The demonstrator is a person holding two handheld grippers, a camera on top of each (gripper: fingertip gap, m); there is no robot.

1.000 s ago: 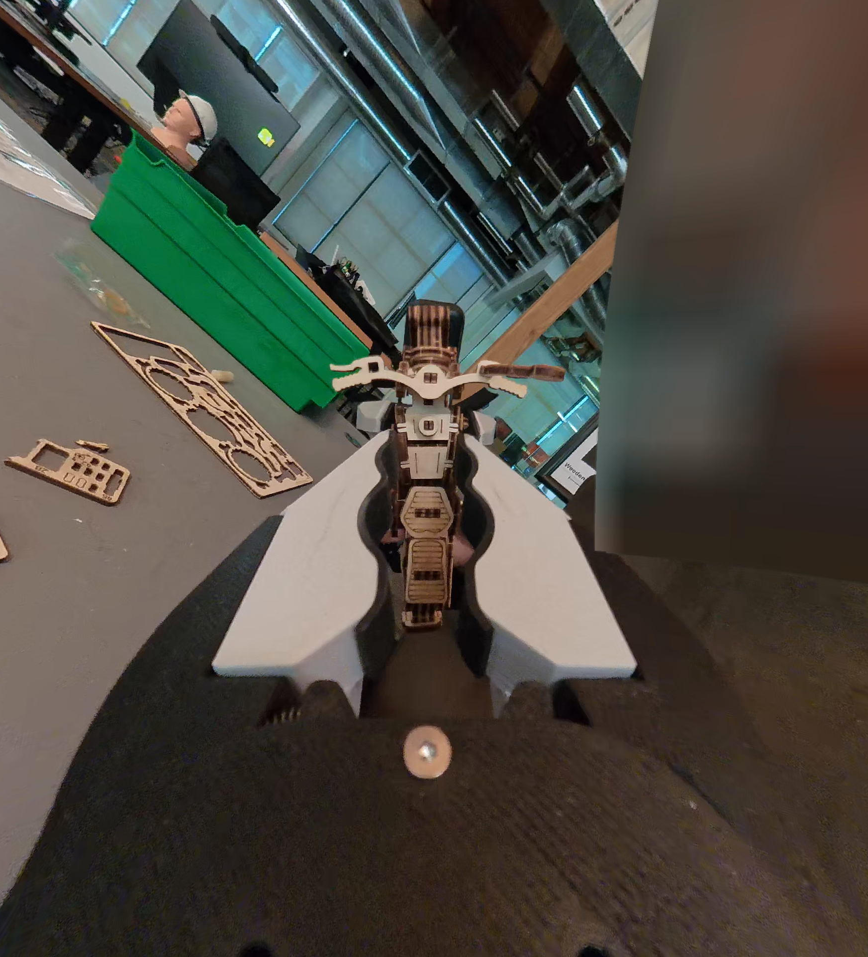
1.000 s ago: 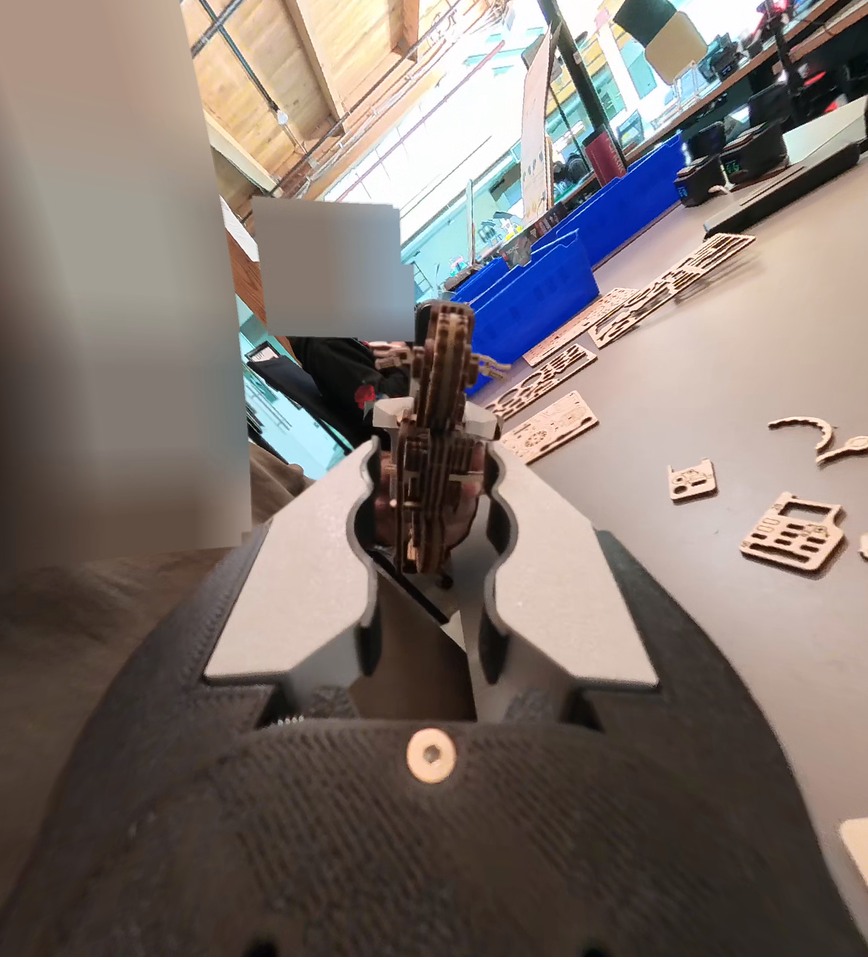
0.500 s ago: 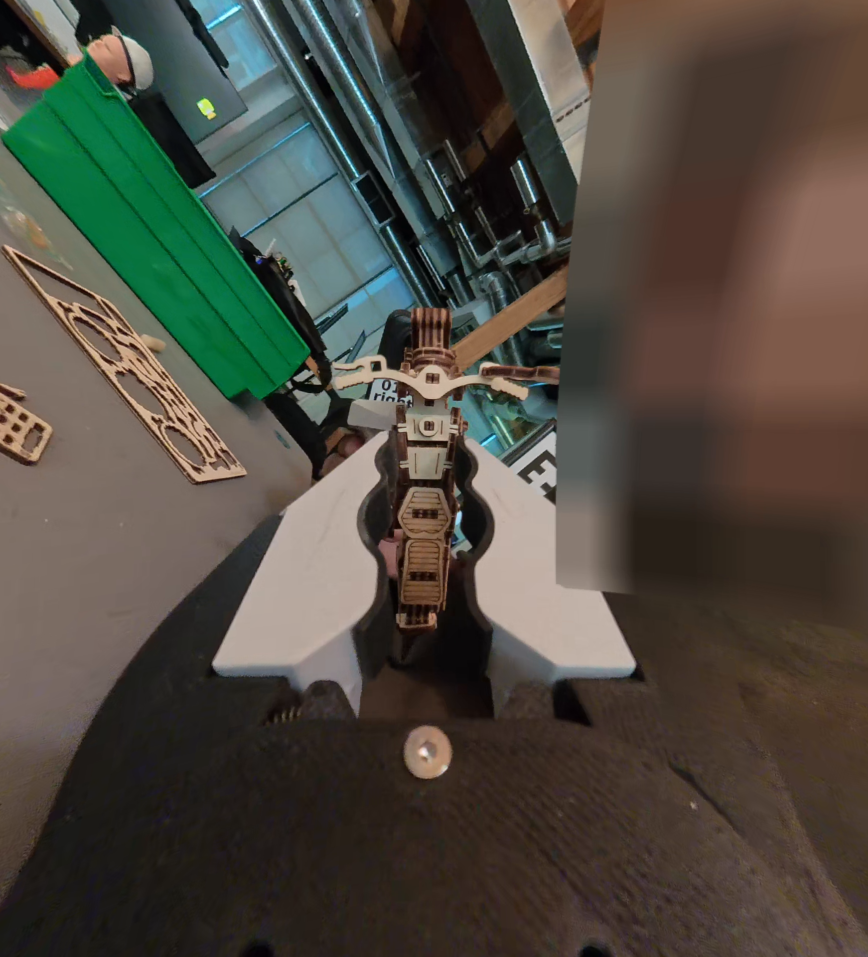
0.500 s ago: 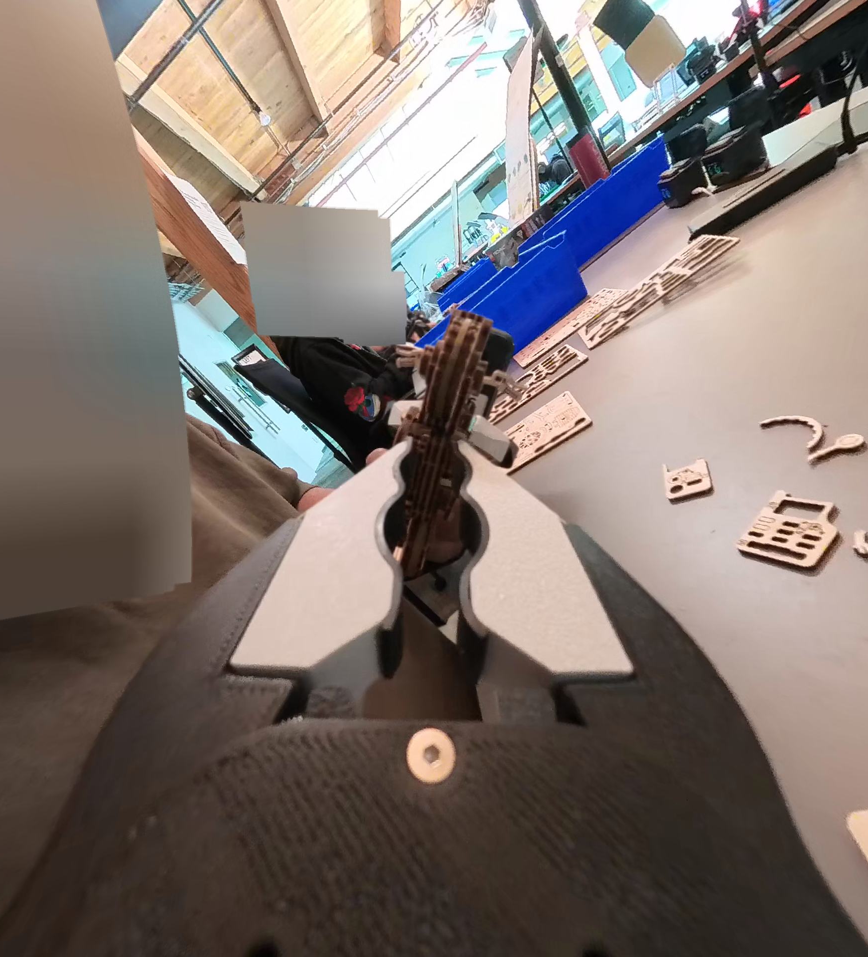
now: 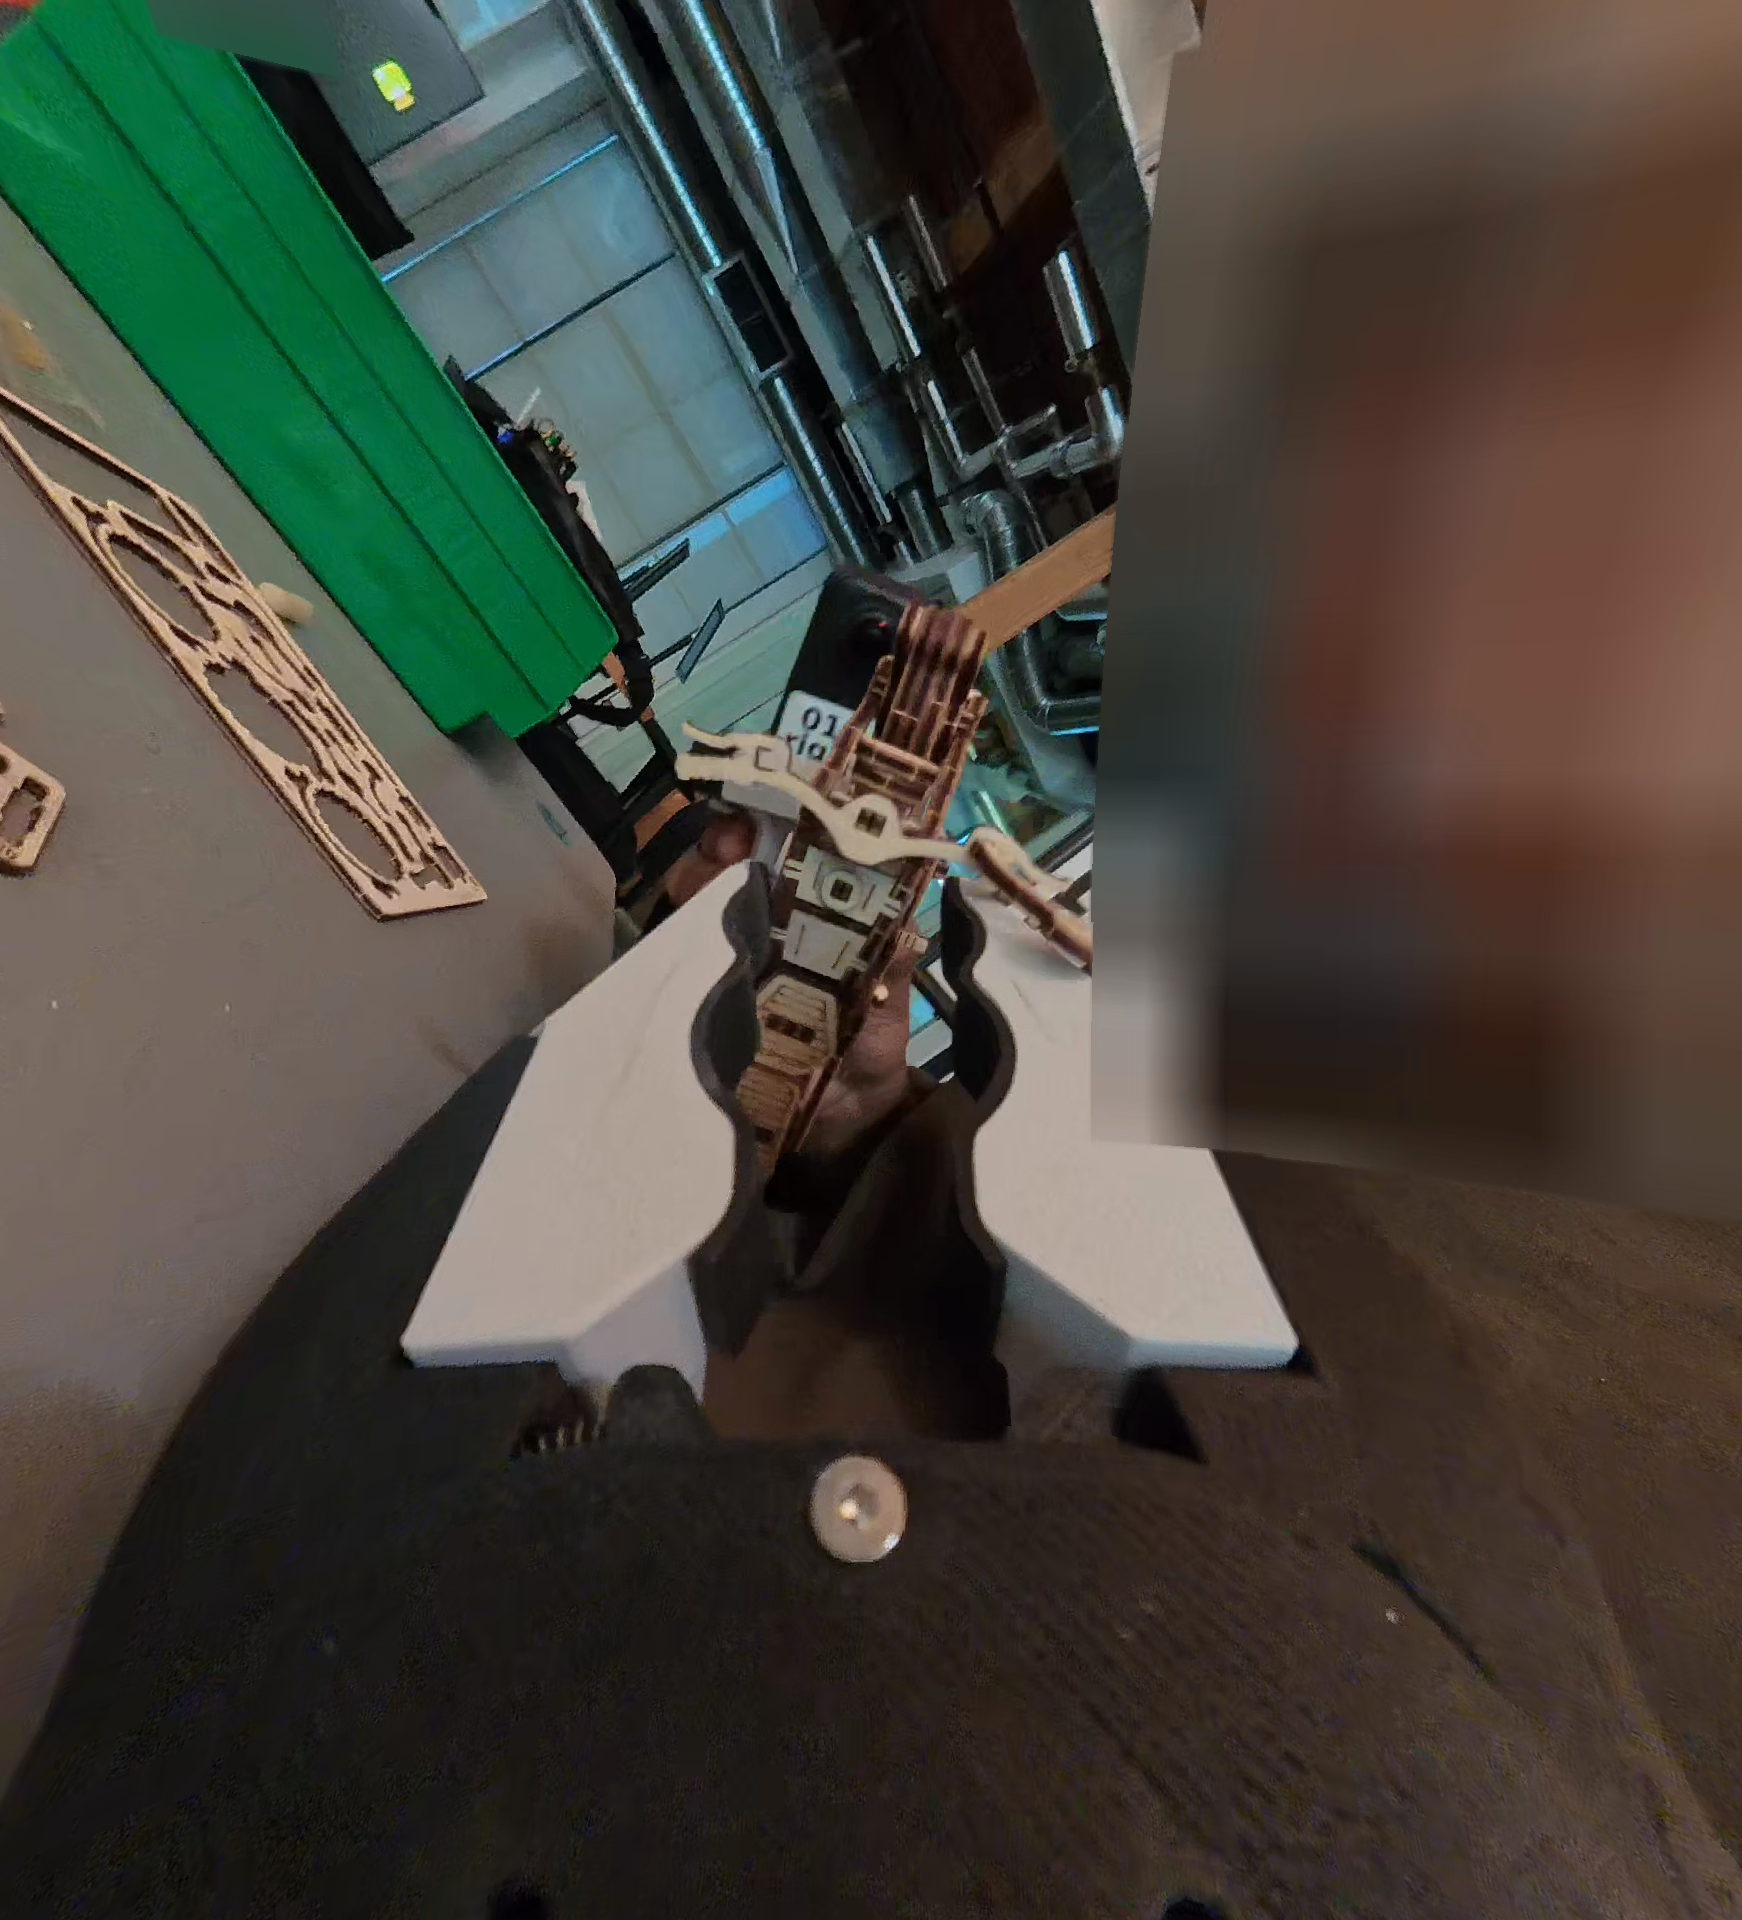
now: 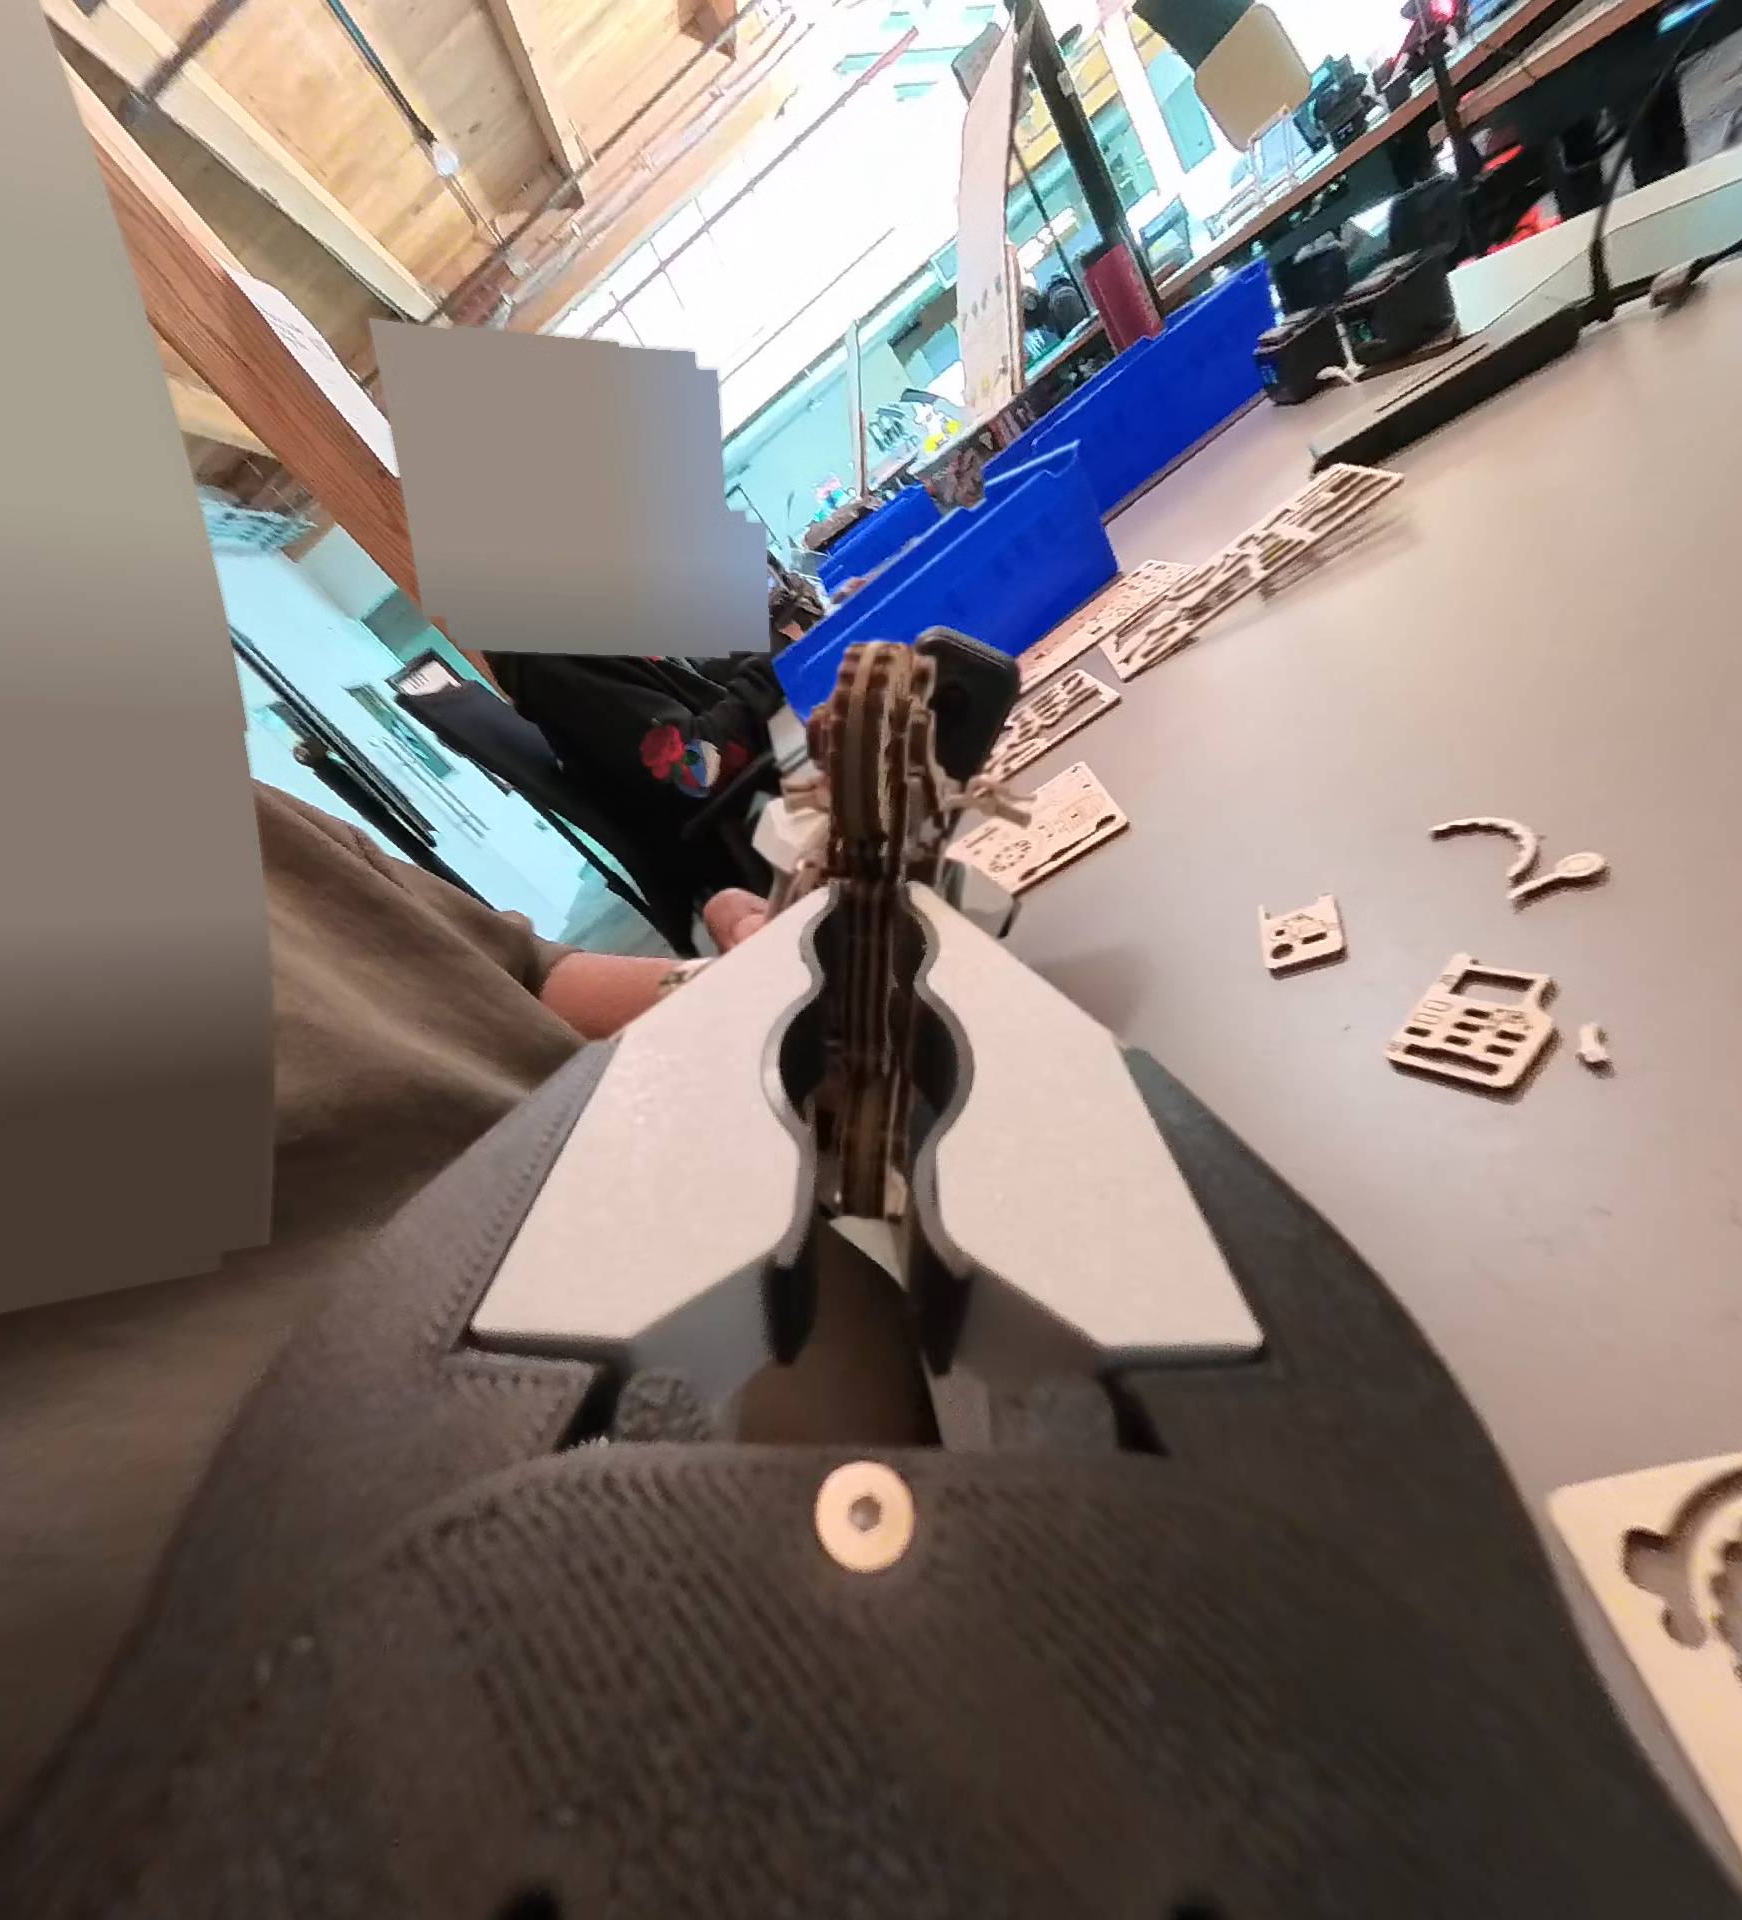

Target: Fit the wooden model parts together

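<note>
A wooden motorcycle model [image 5: 846,883] with pale handlebars hangs in the air between my two grippers. In the left wrist view it leans to the right between the white fingers. My left gripper [image 5: 851,914] is open, with a gap on the model's right side. In the right wrist view I see the model [image 6: 872,790] edge on. My right gripper [image 6: 872,914] is shut on its lower part. The left gripper's black body [image 6: 966,686] shows just behind the model there.
On the grey table [image 6: 1469,727] lie loose wooden parts [image 6: 1469,1023], a curved piece [image 6: 1490,842] and cut-out sheets [image 6: 1251,561]. Blue bins [image 6: 971,561] stand behind. A green bin [image 5: 254,343] and a cut-out sheet [image 5: 223,665] are to the left. A person's arm [image 6: 597,987] is close.
My right gripper has closed onto the model. My left gripper has opened, and the model now leans to the right in the left wrist view.
</note>
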